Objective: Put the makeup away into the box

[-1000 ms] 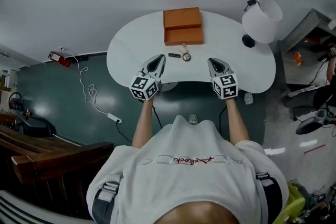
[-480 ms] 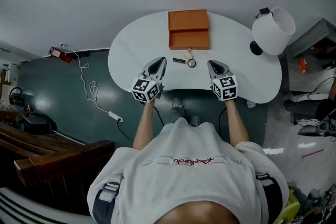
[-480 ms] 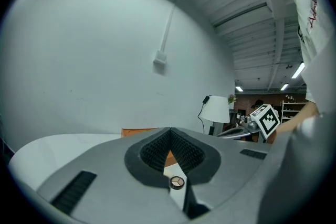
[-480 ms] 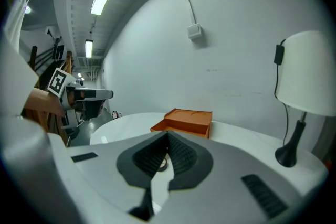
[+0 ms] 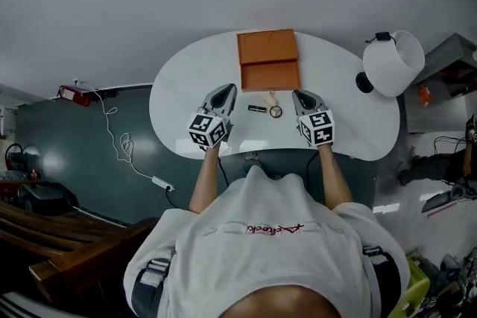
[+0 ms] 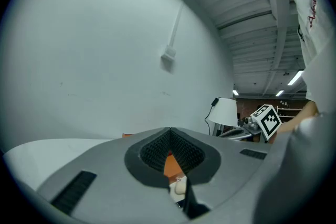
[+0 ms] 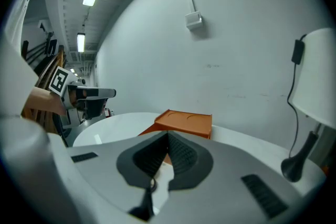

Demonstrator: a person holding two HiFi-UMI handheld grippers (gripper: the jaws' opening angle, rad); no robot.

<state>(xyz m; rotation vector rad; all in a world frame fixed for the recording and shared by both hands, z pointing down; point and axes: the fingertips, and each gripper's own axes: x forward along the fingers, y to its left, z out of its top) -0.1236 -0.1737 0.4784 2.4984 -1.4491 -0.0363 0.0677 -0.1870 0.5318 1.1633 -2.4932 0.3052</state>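
An open orange box [image 5: 268, 59] with its lid up stands at the far middle of the white table [image 5: 182, 89]. Just in front of it lie a black tube [image 5: 257, 108], a beige piece [image 5: 270, 97] and a small round compact [image 5: 276, 112]. My left gripper [image 5: 226, 88] hovers left of these items, jaws shut and empty. My right gripper [image 5: 298, 94] sits right of them, also shut and empty. In the left gripper view the closed jaws [image 6: 169, 131] frame the orange box [image 6: 170, 165] and the beige piece [image 6: 180, 186]. The right gripper [image 7: 168, 134] points at the box [image 7: 184, 122].
A white lamp [image 5: 393, 62] with a black base stands at the table's right end, also seen as lamp [image 7: 315, 113]. A white cable with a power strip [image 5: 160, 182] lies on the green floor at left. A bare wall is behind the table.
Both grippers have moved forward over the table, closing on the makeup items. The box and table now sit lower and nearer in the head view. Both jaws stay shut.
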